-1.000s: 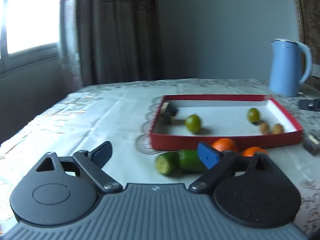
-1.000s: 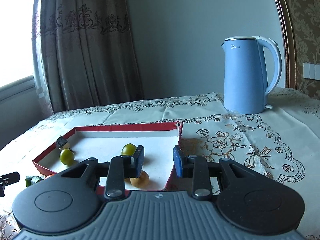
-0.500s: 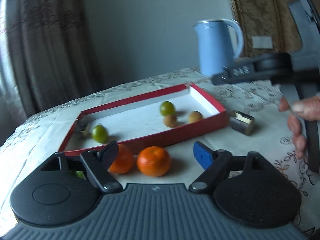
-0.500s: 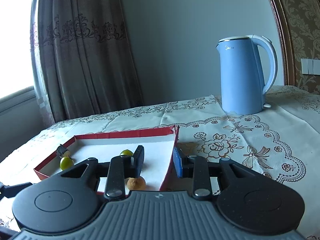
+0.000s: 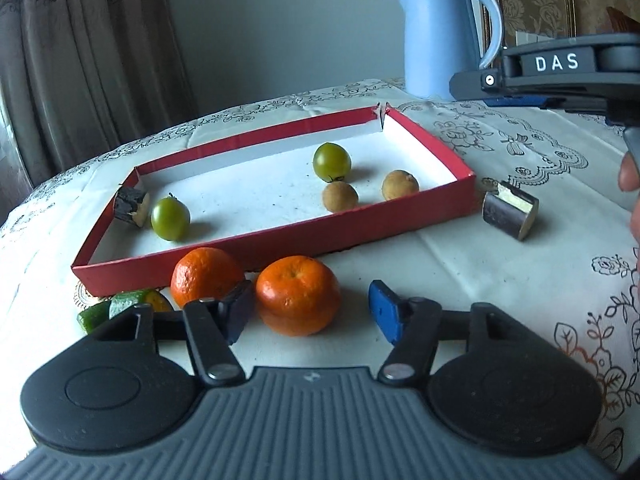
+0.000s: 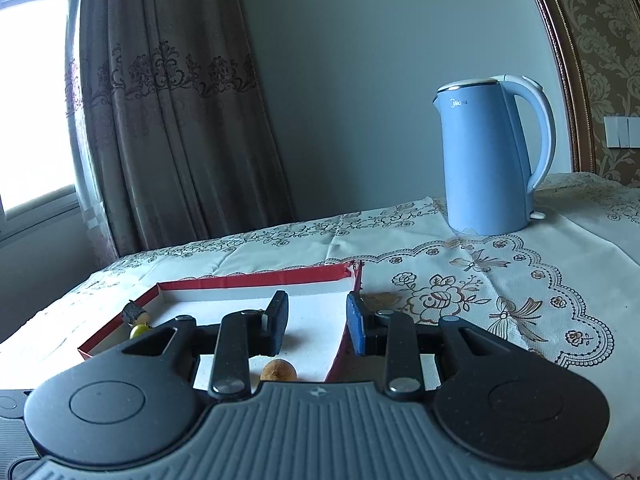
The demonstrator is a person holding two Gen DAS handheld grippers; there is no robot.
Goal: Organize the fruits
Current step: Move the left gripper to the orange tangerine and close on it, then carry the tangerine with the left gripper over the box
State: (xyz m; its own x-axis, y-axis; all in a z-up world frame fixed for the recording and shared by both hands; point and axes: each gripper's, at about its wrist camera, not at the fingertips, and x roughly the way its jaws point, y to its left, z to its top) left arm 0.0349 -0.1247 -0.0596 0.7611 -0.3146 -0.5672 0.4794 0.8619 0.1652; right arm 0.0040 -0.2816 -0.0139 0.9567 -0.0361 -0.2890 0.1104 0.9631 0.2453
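Left tool [image 5: 312,312]: jaws spread wide, nothing between the pads, held low and level, pointing forward.
Right tool [image 6: 316,320]: jaws parted, narrower gap than the left, nothing gripped, held level.
Right hand [image 5: 632,196]: bare fingers at the frame edge, wrapped on the right tool's handle.

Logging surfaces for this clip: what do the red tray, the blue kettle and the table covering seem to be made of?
Red tray: looks like thin matte cardboard, red outside and white inside, with a torn far corner.
Blue kettle: smooth satin shell, plastic or painted metal; cannot tell which. The paler handle looks plastic.
Table covering: cream cloth or vinyl lace with printed flowers, fold creases and a scalloped edge.
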